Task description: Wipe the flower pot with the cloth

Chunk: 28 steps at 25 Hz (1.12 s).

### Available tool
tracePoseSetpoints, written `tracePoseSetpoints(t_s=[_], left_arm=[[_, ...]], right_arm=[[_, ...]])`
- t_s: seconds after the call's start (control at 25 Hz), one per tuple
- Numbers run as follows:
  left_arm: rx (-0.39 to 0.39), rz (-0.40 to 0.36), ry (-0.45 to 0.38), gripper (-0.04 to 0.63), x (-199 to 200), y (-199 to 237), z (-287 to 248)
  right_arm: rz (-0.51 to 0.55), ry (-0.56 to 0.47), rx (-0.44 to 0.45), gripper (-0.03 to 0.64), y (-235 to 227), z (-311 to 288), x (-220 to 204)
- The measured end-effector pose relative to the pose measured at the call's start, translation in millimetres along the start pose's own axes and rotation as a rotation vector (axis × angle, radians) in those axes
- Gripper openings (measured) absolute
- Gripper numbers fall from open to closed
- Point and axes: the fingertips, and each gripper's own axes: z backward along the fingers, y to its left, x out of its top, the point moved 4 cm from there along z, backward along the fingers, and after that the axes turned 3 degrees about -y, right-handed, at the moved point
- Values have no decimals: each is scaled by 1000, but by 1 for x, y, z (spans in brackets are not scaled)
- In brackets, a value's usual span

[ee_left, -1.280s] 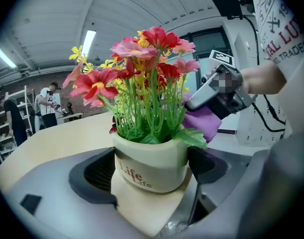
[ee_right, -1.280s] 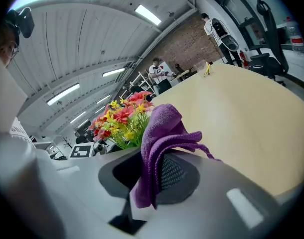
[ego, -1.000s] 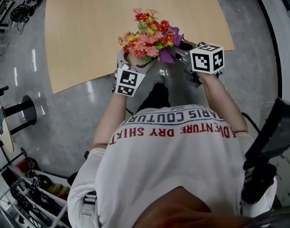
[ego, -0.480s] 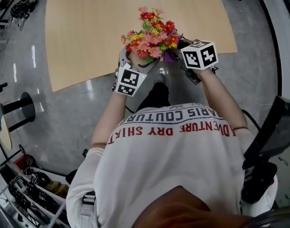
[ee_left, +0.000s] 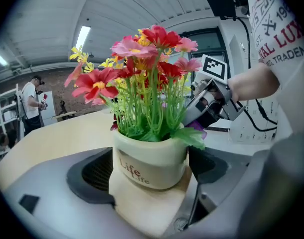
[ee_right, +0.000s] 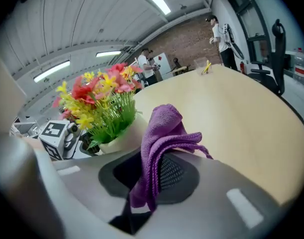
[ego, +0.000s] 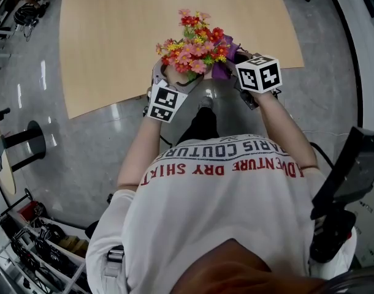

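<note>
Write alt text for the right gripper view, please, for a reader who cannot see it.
The right tool grips a purple cloth. Left of it is a cream flower pot of bright flowers; a wooden table lies beyond.

Cream flower pot point(ee_left: 149, 163) with red, pink, yellow flowers point(ee_left: 159, 36); purple cloth point(ee_right: 164, 133); black-and-white square-patterned marker cube point(ego: 259, 73).
</note>
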Motion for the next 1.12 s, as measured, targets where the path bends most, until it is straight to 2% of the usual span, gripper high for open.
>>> tracePoseSetpoints(t_s=[0.08, 0.16, 0.48, 0.64, 0.76, 0.84, 1.0, 1.12], left_arm=[[-2, 35, 5, 469, -2, -7, 7], [33, 65, -7, 469, -1, -15, 15], [375, 204, -34, 469, 22, -43, 24], [503, 301, 4, 469, 17, -48, 15], [540, 365, 33, 469, 8, -46, 3], [558, 380, 43, 469, 6, -42, -4], [616, 368, 59, 469, 8, -33, -6], [616, 349, 69, 439, 6, -29, -7]], right_arm=[[-17, -45, -15, 41, -2, 19, -3], [-33, -68, -24, 41, -3, 40, -10], [-85, -86, -79, 41, 0, 125, -61], [-98, -100, -107, 41, 6, 158, -79], [-101, -103, -123, 41, 5, 172, -89], [-107, -105, -133, 41, 2, 176, -93], [-116, -113, -140, 41, 0, 184, -96], [-117, -116, -136, 41, 1, 183, -98]])
